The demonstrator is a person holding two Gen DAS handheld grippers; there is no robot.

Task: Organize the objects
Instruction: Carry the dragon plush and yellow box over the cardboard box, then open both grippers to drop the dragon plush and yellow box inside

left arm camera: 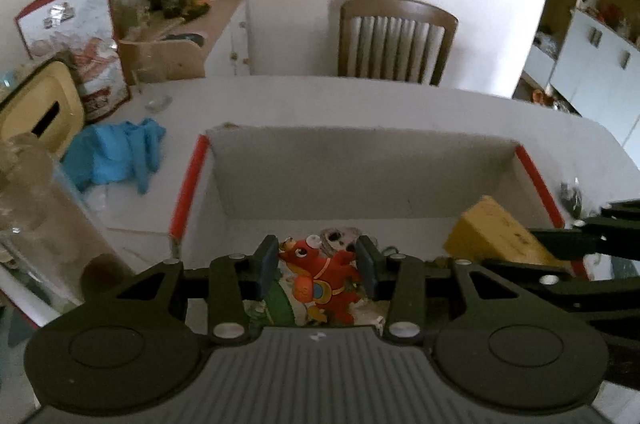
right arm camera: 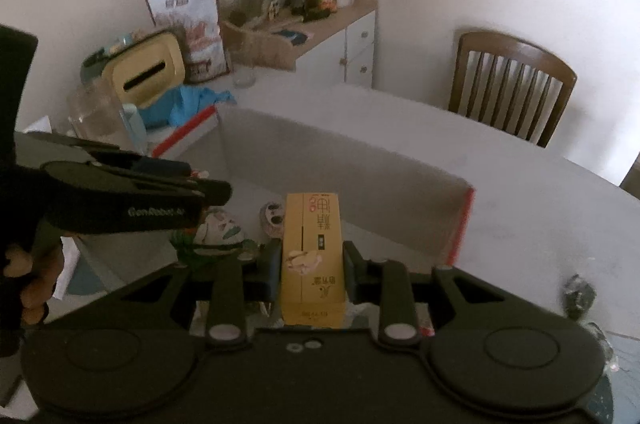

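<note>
Red-edged white box (left arm camera: 360,180) sits open-topped on the pale table (left arm camera: 320,100); everything below is placed relative to it. L gripper (left arm camera: 318,264) hangs over the box's near side, jaws pinching a red cartoon toy (left arm camera: 324,276) between the two blue pads, one pad on each side of the toy. Toy is over the box interior, w/ a green-and-white printed item (left arm camera: 280,304) just beneath it; can't tell if they touch. R gripper (right arm camera: 310,264) is over the box's right part, jaws closed on a yellow carton (right arm camera: 312,256), pads pressed to its two long sides, carton lying along the fingers and pointing toward the box's far wall. In the left wrist view the same carton shows at the box's right edge, tilted.

Inside the box, near its middle: a small round black-and-white object (right arm camera: 274,218) and a pale packet (right arm camera: 218,230).

Left of the box on the table: blue cloth (left arm camera: 116,152), a cream-coloured tissue box (left arm camera: 40,108), a clear jar (right arm camera: 96,120). Beyond the box's far side: a wooden chair (left arm camera: 394,40). A hand (right arm camera: 32,264) grips the L tool's handle.
</note>
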